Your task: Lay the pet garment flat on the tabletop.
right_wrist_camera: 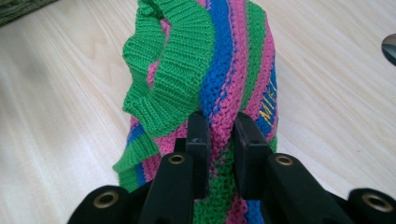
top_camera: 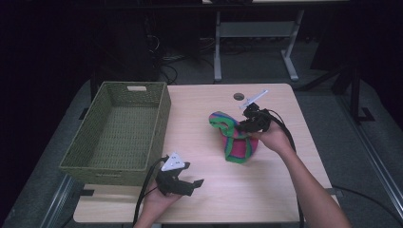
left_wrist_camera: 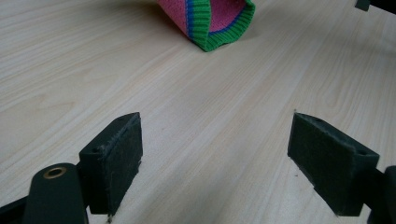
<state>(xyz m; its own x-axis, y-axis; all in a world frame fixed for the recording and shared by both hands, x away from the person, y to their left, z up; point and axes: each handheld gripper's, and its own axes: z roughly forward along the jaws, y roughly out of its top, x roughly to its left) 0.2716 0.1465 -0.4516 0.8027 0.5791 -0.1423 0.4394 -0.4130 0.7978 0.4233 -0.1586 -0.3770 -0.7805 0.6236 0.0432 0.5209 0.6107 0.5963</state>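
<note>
A knitted garment [top_camera: 234, 138] in pink, green and blue stripes lies bunched near the middle of the wooden table [top_camera: 266, 194]. My right gripper [top_camera: 248, 124] is shut on a fold of it, and the right gripper view shows the jaws pinching the striped knit [right_wrist_camera: 219, 70] between them. My left gripper [top_camera: 189, 184] rests low near the table's front edge, open, with bare wood between its pads [left_wrist_camera: 122, 154]. In the left gripper view the garment's green-ribbed hem [left_wrist_camera: 210, 23] lies farther off on the table.
A green woven basket [top_camera: 121, 130] stands on the table's left side, with nothing in it. A small round hole [top_camera: 238, 96] sits near the table's far edge. Desk legs and cables stand on the floor beyond.
</note>
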